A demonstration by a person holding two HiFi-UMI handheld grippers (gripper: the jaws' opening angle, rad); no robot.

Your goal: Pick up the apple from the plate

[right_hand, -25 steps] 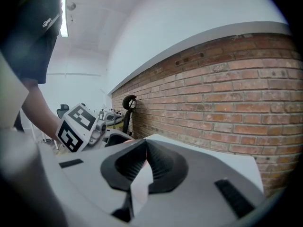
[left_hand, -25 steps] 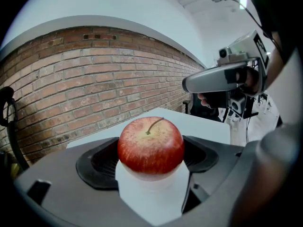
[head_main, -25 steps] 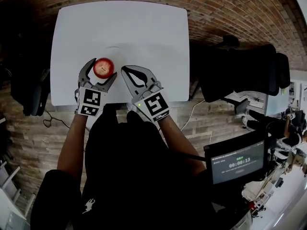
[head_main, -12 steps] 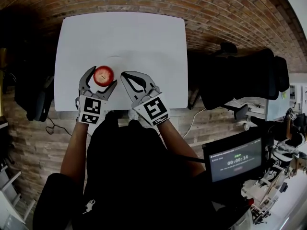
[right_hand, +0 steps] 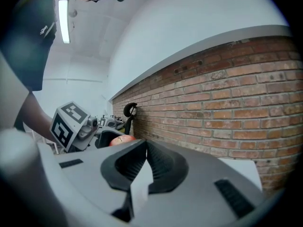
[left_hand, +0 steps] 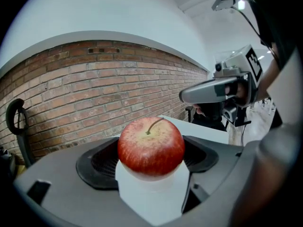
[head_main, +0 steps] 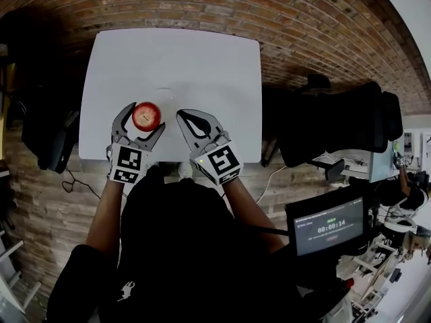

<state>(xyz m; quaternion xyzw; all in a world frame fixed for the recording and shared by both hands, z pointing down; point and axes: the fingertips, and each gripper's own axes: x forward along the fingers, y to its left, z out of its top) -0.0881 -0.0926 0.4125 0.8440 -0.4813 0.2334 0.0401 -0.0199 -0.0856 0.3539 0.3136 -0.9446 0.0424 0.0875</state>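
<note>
A red apple (head_main: 146,116) sits between the pads of my left gripper (head_main: 144,117), which is shut on it and holds it just above the white table (head_main: 202,59). In the left gripper view the apple (left_hand: 150,145) fills the gap between the two dark pads, stem up. A faint white plate (head_main: 163,91) lies on the table just beyond it. My right gripper (head_main: 183,115) hovers beside it at the right, jaws together and empty. The right gripper view shows its tips (right_hand: 144,145) touching, with the apple (right_hand: 120,141) to the left.
The table's near edge runs just under both grippers. Black office chairs (head_main: 337,113) stand to the right and a dark chair (head_main: 44,133) to the left. A screen with a timer (head_main: 330,227) is at the lower right. The floor is brick.
My left gripper has risen a little with the apple held in it. The right gripper has stayed where it was, still shut.
</note>
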